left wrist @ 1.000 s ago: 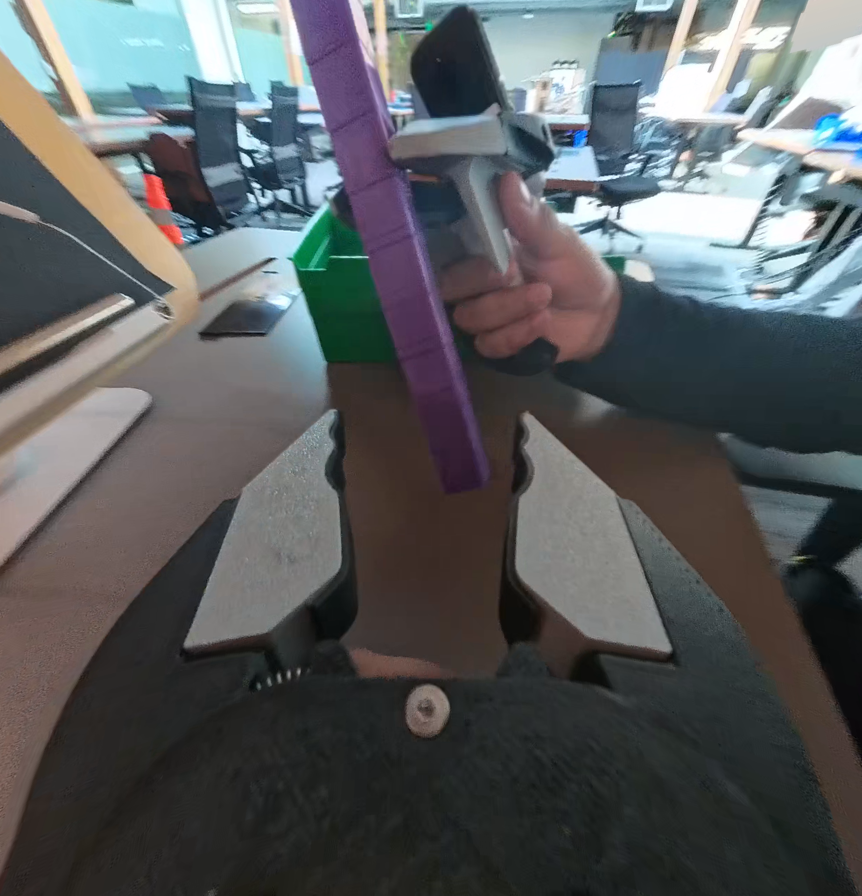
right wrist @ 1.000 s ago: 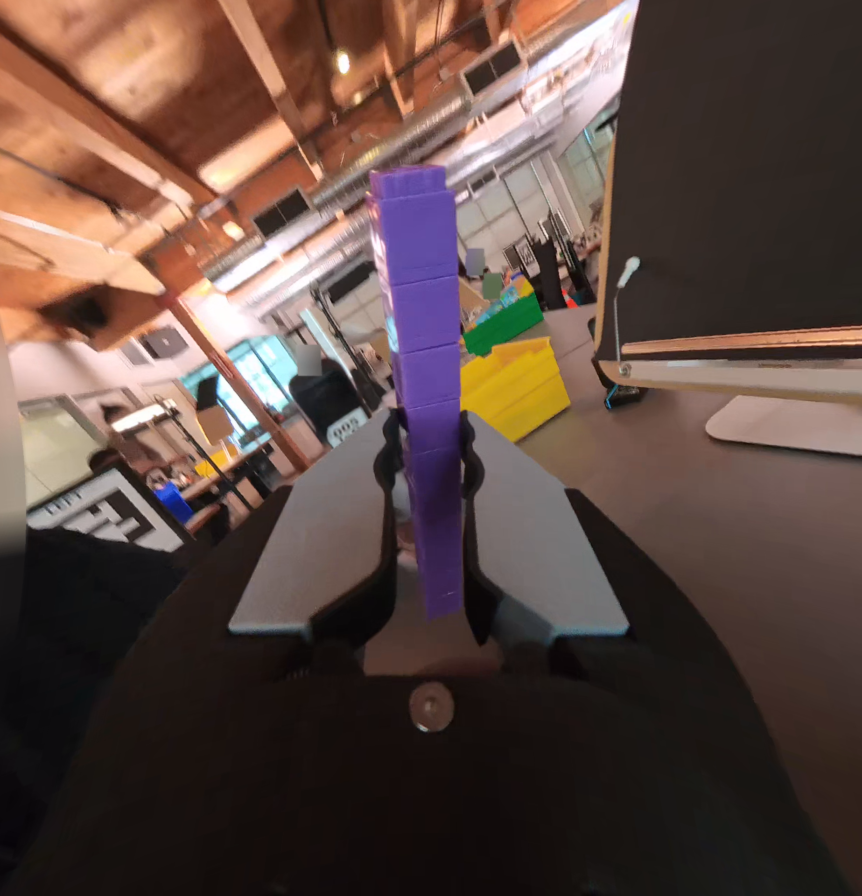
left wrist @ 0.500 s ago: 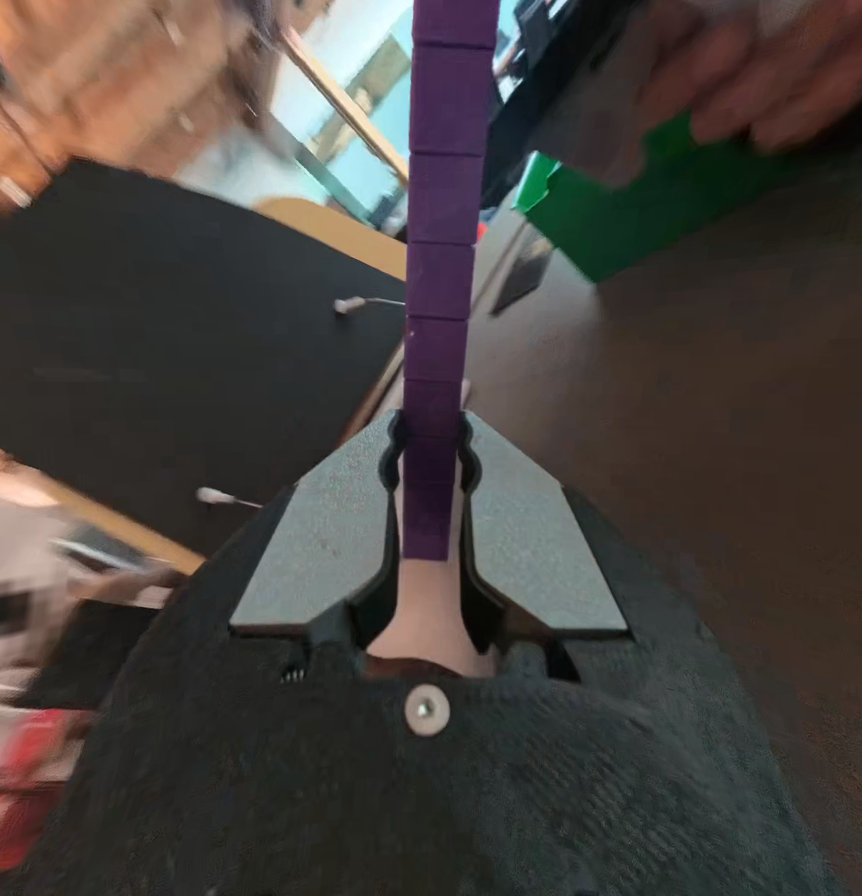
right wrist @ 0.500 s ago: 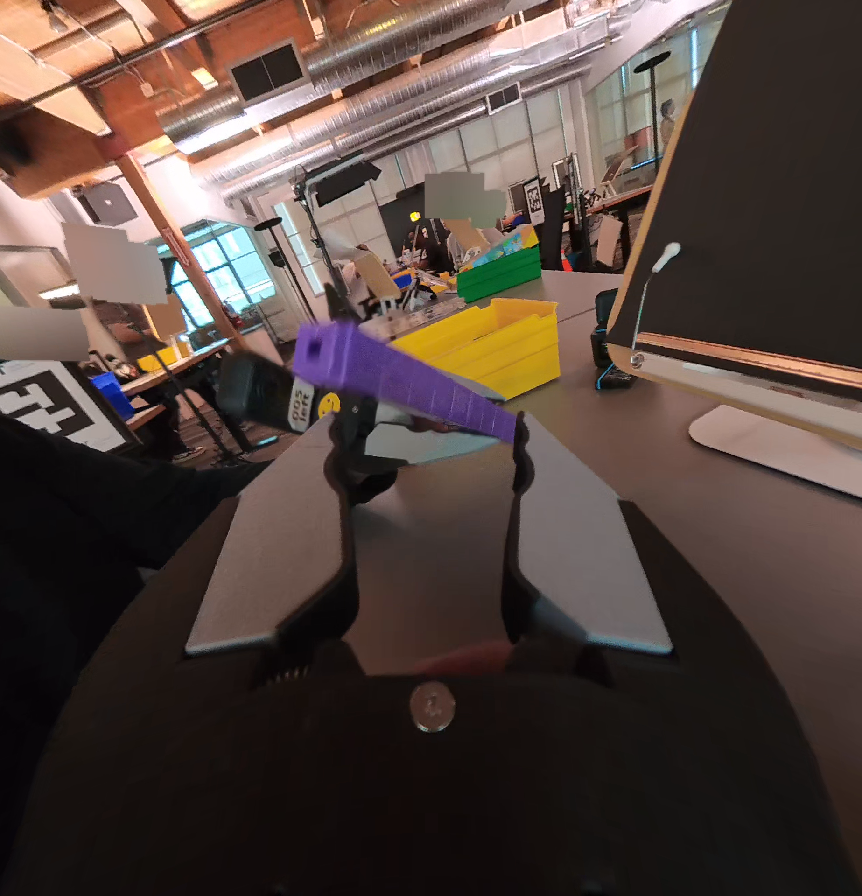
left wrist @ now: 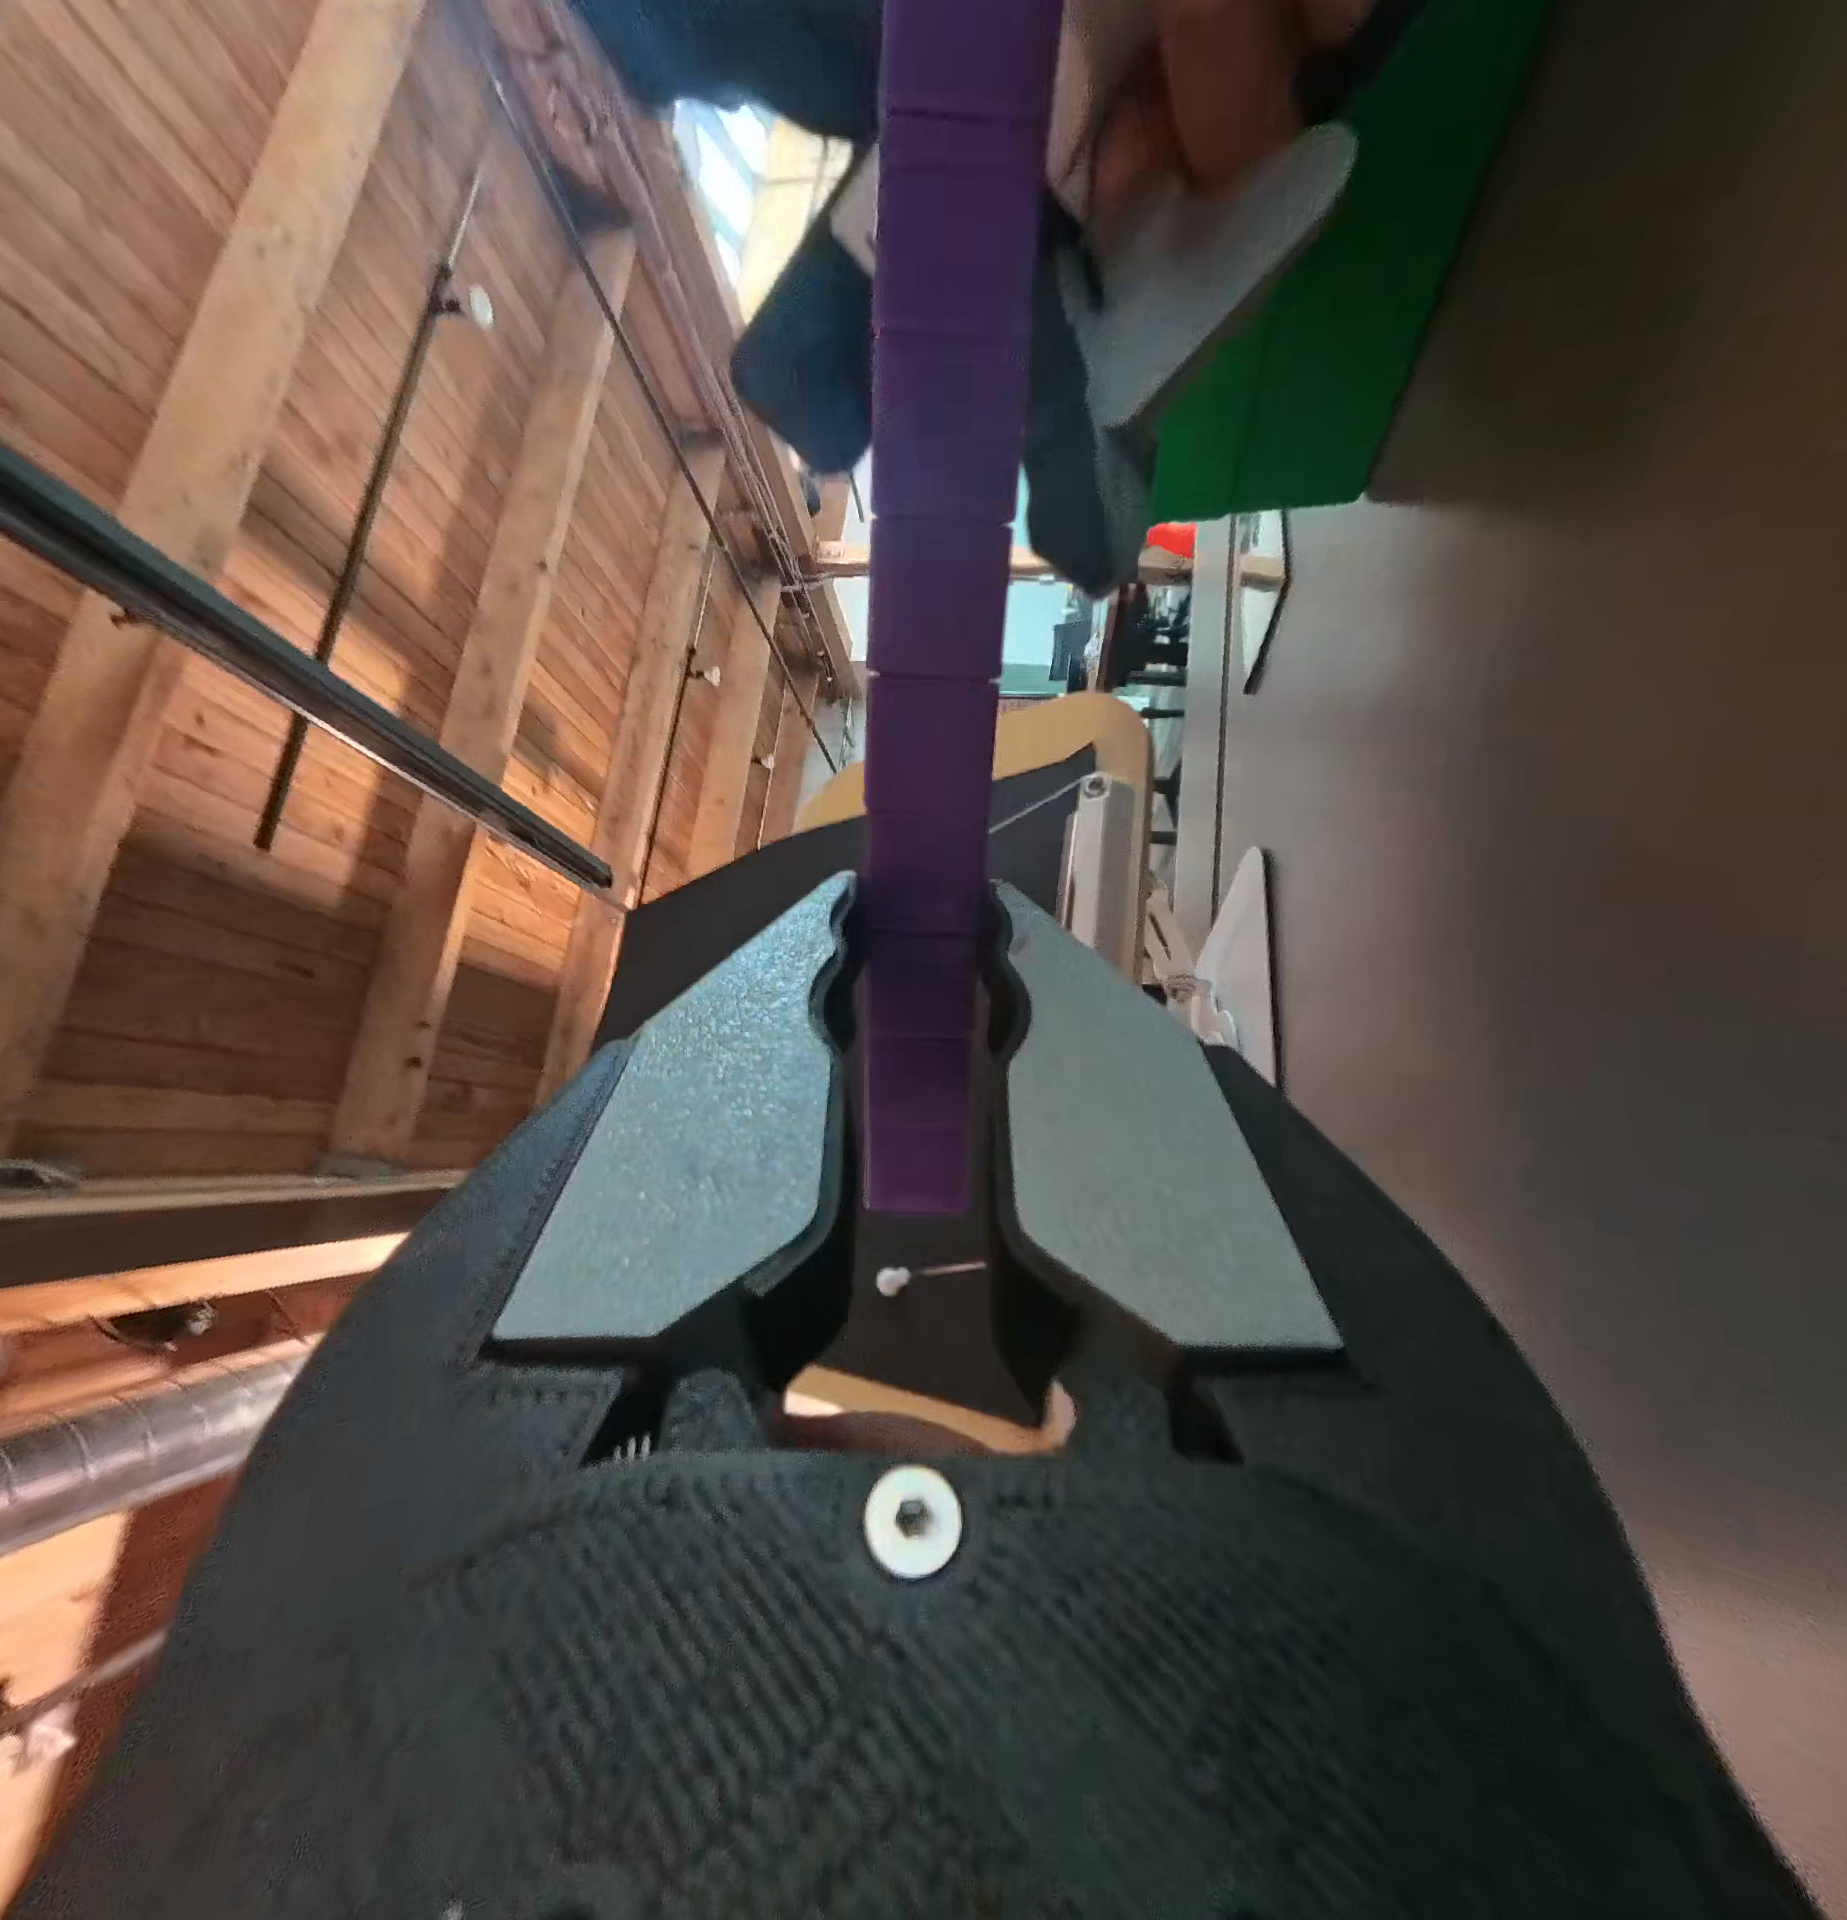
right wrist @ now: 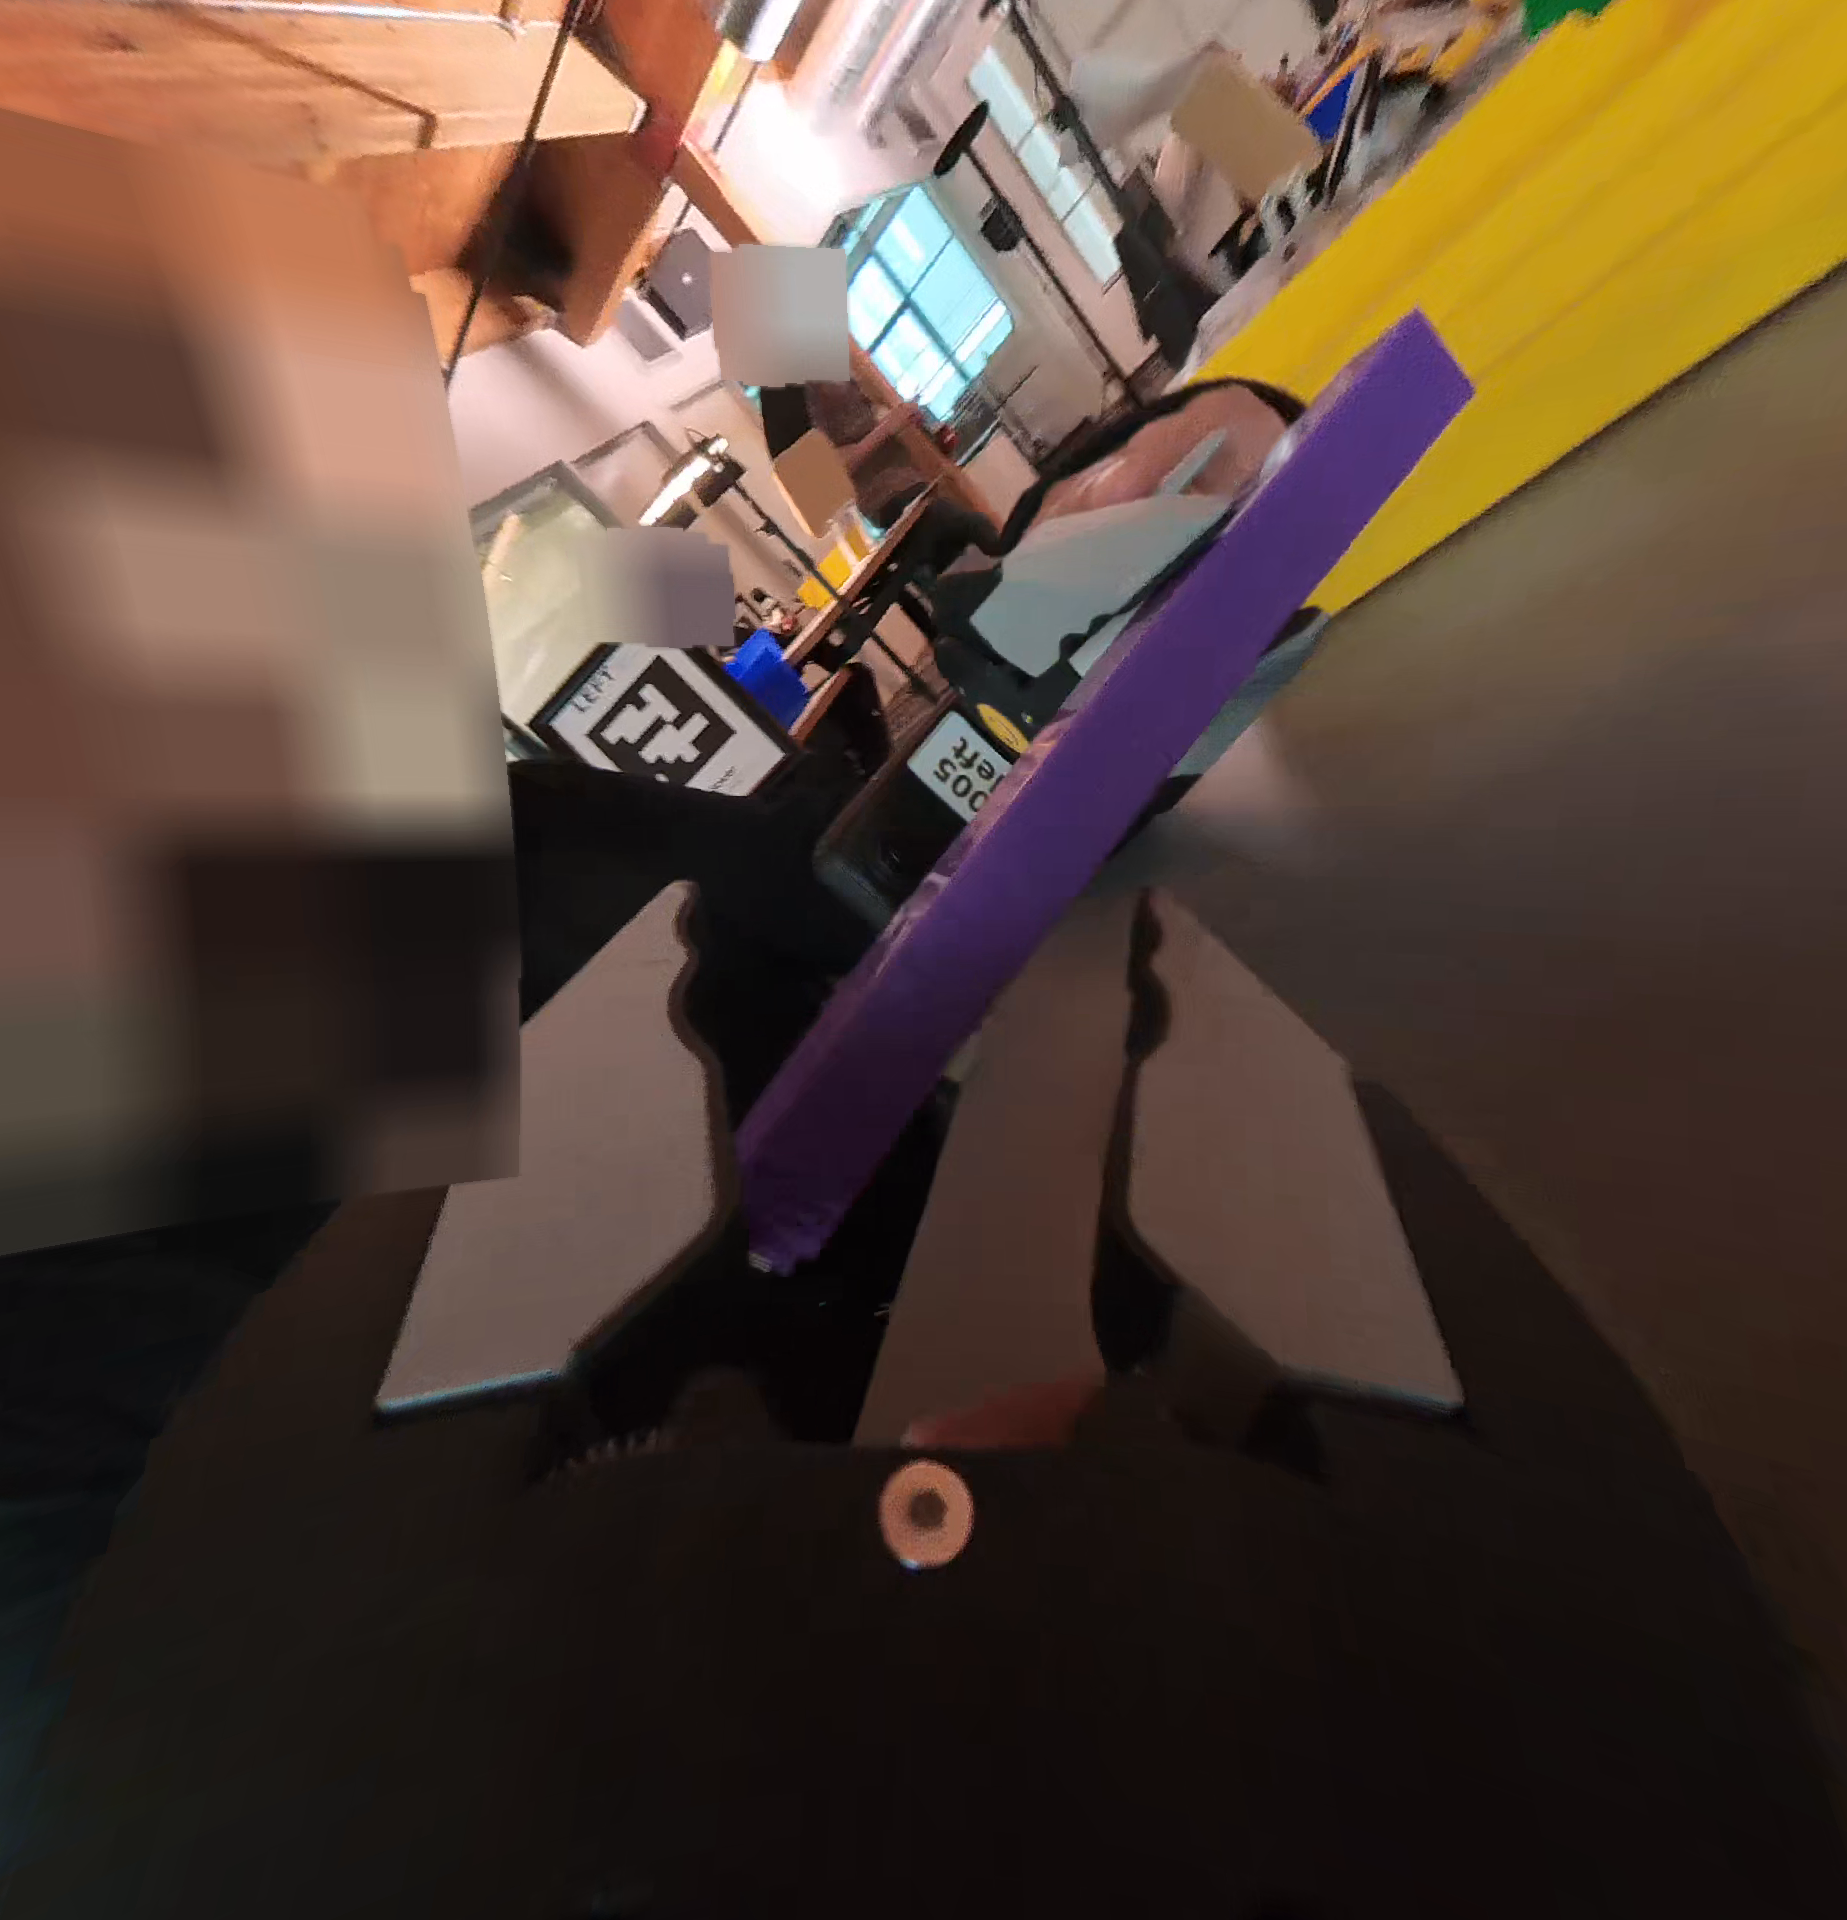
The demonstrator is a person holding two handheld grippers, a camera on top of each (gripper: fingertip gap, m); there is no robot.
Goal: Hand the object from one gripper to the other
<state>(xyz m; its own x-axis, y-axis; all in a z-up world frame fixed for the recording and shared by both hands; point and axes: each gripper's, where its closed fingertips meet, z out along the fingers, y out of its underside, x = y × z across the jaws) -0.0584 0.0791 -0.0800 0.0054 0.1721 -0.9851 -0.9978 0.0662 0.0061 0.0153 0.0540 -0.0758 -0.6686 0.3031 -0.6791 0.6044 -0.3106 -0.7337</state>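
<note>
Possession of the purple block bar [left wrist: 934, 727] is seen to rest with the left hand-held gripper [left wrist: 921, 997], whose jaws are clamped on the bar's near end. In the right wrist view the right hand-held gripper [right wrist: 914, 966] is spread wide, and the bar's free end [right wrist: 1085, 800] lies between its fingers, close against the left one, without being pinched. The handover is therefore judged done in its main part; only the drawing apart of the two, or a pass back, would be left. A dark brown counter [left wrist: 1625, 935] is seen beside the bar, with a green bin [left wrist: 1303, 364] on it and a yellow bin [right wrist: 1625, 208] in the other view. Wooden ceiling beams [left wrist: 275, 520], windows and distant desks are made out, much blurred.
</note>
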